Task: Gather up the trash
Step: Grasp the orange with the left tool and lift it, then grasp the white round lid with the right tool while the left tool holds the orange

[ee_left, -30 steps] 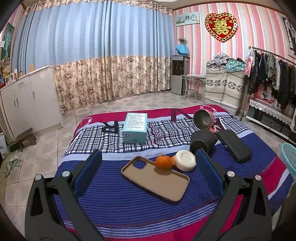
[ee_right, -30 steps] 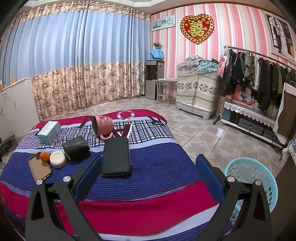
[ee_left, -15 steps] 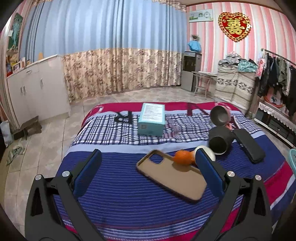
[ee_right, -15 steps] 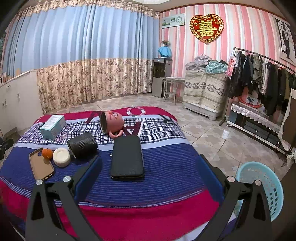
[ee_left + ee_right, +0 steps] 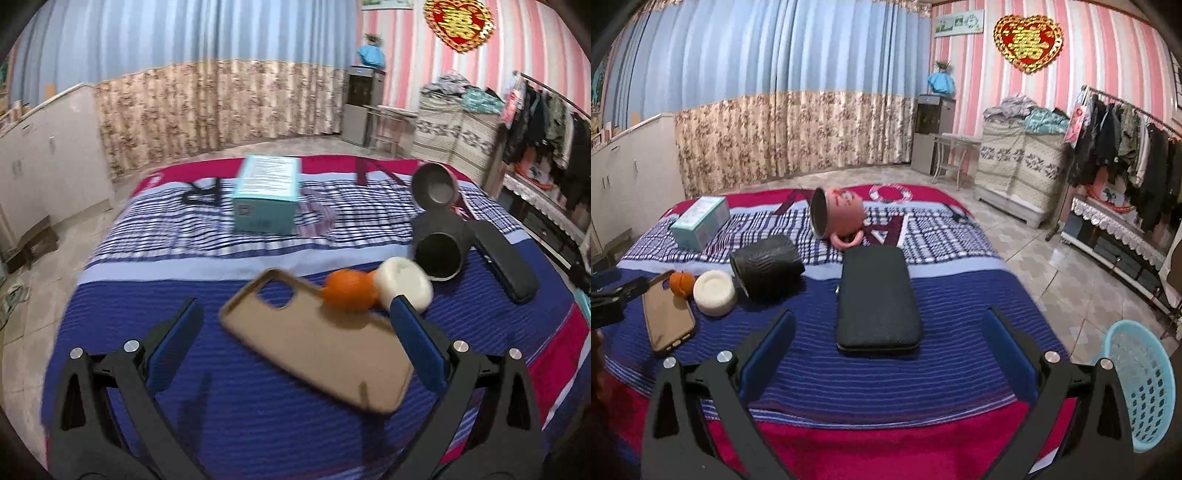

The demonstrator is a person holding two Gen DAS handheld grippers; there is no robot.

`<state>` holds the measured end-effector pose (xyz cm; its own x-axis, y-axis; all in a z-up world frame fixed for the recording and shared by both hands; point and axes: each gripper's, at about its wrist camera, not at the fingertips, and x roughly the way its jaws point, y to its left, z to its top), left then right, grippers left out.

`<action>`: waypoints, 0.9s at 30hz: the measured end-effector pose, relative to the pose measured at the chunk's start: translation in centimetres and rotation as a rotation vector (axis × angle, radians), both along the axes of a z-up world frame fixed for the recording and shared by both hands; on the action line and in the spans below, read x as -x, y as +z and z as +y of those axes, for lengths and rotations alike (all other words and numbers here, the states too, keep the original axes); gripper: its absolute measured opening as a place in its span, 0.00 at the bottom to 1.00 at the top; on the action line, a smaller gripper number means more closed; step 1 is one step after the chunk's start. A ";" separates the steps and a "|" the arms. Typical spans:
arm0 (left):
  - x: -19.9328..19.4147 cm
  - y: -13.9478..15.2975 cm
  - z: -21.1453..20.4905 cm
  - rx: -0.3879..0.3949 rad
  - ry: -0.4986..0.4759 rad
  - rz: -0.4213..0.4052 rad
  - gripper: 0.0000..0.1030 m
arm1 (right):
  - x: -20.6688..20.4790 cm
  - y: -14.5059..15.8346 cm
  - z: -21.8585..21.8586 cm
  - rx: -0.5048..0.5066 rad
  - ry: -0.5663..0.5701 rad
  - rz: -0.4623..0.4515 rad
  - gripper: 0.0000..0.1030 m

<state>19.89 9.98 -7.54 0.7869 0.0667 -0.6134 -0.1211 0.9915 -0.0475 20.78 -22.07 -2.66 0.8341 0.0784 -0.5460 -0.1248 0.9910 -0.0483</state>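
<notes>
Left gripper (image 5: 293,319) jaws spread wide, empty, hovering low over the near part of the striped blue-and-red bedspread (image 5: 258,424). Right gripper (image 5: 888,328) likewise apart and empty, near edge of the bed.

Likely trash, as a judgement only: small orange fruit or peel (image 5: 349,290). It sits at the far right corner of the flat tan phone case (image 5: 316,341), touching the round white puck-like object (image 5: 404,282) on its right. The left view is motion-blurred, so I cannot tell whether it is whole fruit or peel.

Orientation: the orange is roundish, no clear long axis. The phone case's long axis runs far-left to near-right, camera cutout at the far-left end.

Risks:
- Jaws closing here could catch the phone case edge or the white puck, as all three crowd together.
- A round item may roll off toward the dark ribbed cylinder (image 5: 439,247) lying on its side, open end facing near.
- Light blue perforated plastic basket (image 5: 1137,384) sits on the floor well apart, right of the bed; a long carry invites a drop.
</notes>
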 end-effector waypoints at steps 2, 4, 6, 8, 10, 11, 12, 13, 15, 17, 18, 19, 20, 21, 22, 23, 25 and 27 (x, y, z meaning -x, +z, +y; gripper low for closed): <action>-1.2 -0.3 -0.6 0.008 -0.029 0.015 0.92 | -0.2 -0.4 0.0 -0.006 0.006 0.018 0.96; -2.1 -0.7 -1.2 0.011 -0.057 0.029 0.86 | -0.4 -0.8 0.0 -0.012 0.014 0.031 0.96; -3.1 -1.2 -1.7 0.017 -0.092 0.052 0.68 | -0.7 -1.2 0.2 -0.018 0.021 0.047 0.95; -4.1 -1.9 -2.0 0.045 -0.137 0.088 0.52 | -0.9 -1.4 0.6 -0.028 0.033 0.061 0.95; -4.4 -2.3 -2.2 0.061 -0.157 0.101 0.42 | -1.0 -1.5 1.3 -0.030 0.053 0.068 0.95; -4.4 -2.2 -2.2 0.059 -0.162 0.094 0.35 | -1.0 -1.5 1.8 -0.025 0.065 0.070 0.95; -4.3 -2.3 -2.3 0.058 -0.166 0.094 0.30 | -1.0 -1.6 2.4 -0.017 0.077 0.072 0.95; -4.2 -2.2 -2.2 0.057 -0.167 0.093 0.28 | -1.0 -1.7 2.8 -0.011 0.085 0.073 0.95; -3.5 -1.9 -1.7 0.057 -0.160 0.086 0.25 | -1.0 -1.7 3.8 -0.004 0.108 0.077 0.95; -2.3 -1.5 -0.9 0.051 -0.140 0.067 0.24 | -1.0 -1.8 5.1 -0.008 0.141 0.086 0.95; -1.8 -1.3 -0.3 0.047 -0.128 0.061 0.24 | -1.1 -1.9 5.6 -0.008 0.155 0.090 0.95; -1.3 -1.2 0.2 0.044 -0.113 0.057 0.24 | -1.2 -1.9 6.5 -0.004 0.176 0.092 0.95; -0.5 -1.0 1.1 0.043 -0.090 0.049 0.23 | -1.3 -2.0 7.3 0.000 0.193 0.092 0.95; 0.0 -0.9 1.6 0.041 -0.077 0.043 0.23 | -1.3 -2.0 7.8 0.002 0.207 0.092 0.95; 0.9 -0.7 2.2 0.032 -0.050 0.034 0.23 | -1.4 -2.3 8.7 0.007 0.228 0.097 0.95; 1.3 -0.7 2.8 0.029 -0.038 0.031 0.23 | -1.6 -2.5 9.5 0.007 0.246 0.107 0.95; 2.2 -0.7 3.8 0.029 -0.020 0.027 0.23 | -2.0 -3.0 10.8 -0.006 0.282 0.133 0.94; 3.1 -0.6 4.8 0.033 -0.007 0.020 0.23 | -2.5 -3.5 12.0 -0.027 0.311 0.157 0.87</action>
